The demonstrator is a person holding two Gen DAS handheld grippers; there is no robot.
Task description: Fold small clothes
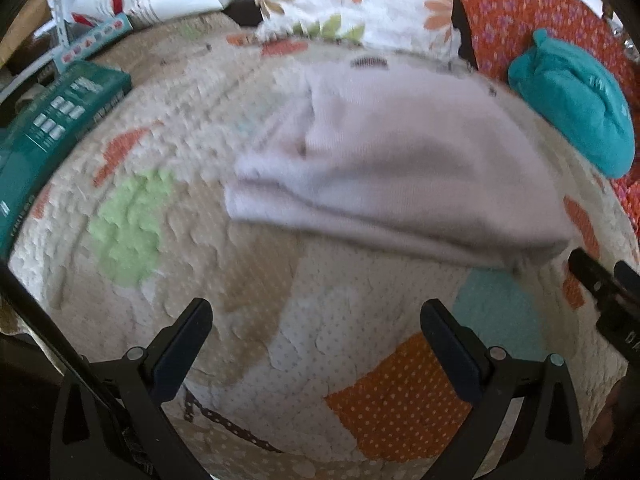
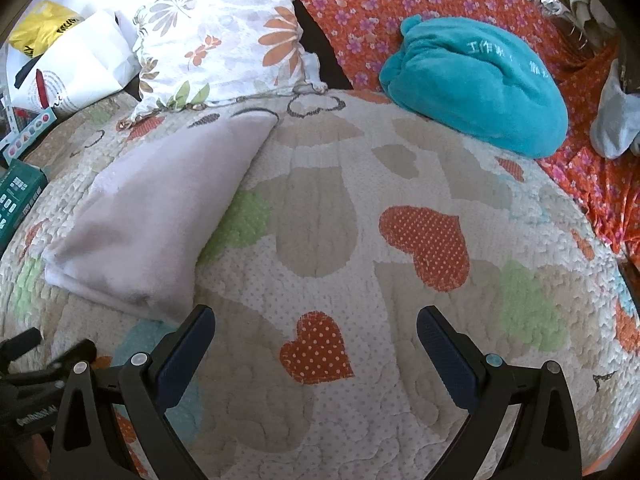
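A pale lilac garment (image 1: 392, 168) lies folded flat on the quilted bedspread (image 1: 248, 280), just beyond my left gripper (image 1: 316, 316), which is open and empty above the quilt. In the right wrist view the same garment (image 2: 160, 216) lies to the left. My right gripper (image 2: 316, 320) is open and empty, to the right of the garment's near corner. The right gripper's tip shows at the right edge of the left wrist view (image 1: 600, 280). The left gripper's body shows at the lower left of the right wrist view (image 2: 36, 364).
A teal plush cushion (image 2: 476, 84) lies on an orange floral cloth (image 2: 420, 4) at the back right. A floral pillow (image 2: 228, 44) stands at the back. A green box (image 1: 52, 128) and white bags (image 2: 76, 68) sit at the left edge.
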